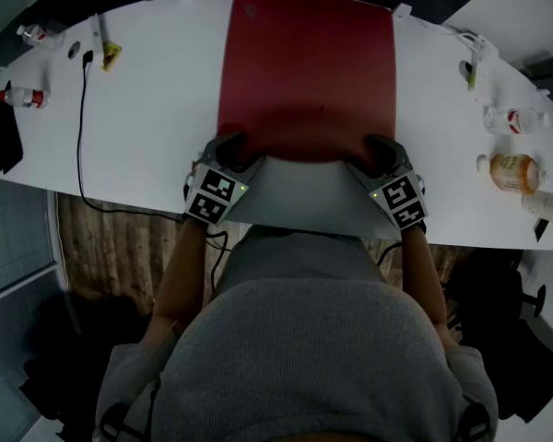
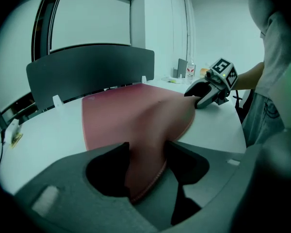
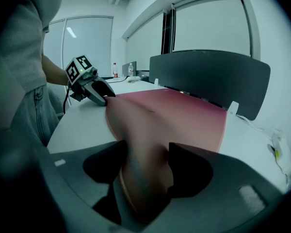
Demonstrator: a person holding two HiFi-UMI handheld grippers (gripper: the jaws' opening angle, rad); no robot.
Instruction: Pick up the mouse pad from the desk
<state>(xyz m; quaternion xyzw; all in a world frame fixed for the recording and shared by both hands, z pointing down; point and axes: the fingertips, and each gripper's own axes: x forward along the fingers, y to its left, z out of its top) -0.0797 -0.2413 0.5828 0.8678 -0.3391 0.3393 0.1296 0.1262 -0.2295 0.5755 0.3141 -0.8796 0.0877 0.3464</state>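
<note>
- Mouse pad, red, lies mostly flat on the tabletop ahead of both sets of jaws. Only its near edge is raised, with one near corner in each gripper.
- Left gripper: jaws closed on one near corner, with the material pinched into a fold between them.
- Right gripper: jaws clamped on the other near corner in the same way, with the pad bunched between them.
- Risk: each grip takes only a corner of a limp sheet. A quick lift could pull a corner out of the jaws and let the pad flop back.
- Risk: if the grippers rise unevenly or draw apart, the pad may go taut or twist and slip from the weaker grip.
- Only the head view shows the whole pad, with bottles well out to the side of the right jaws and a cable out beyond the left jaws.
- Only the gripper views show the fold between the jaws. Each also shows the other gripper at the opposite corner, and a partition beyond the pad's far edge.
</note>
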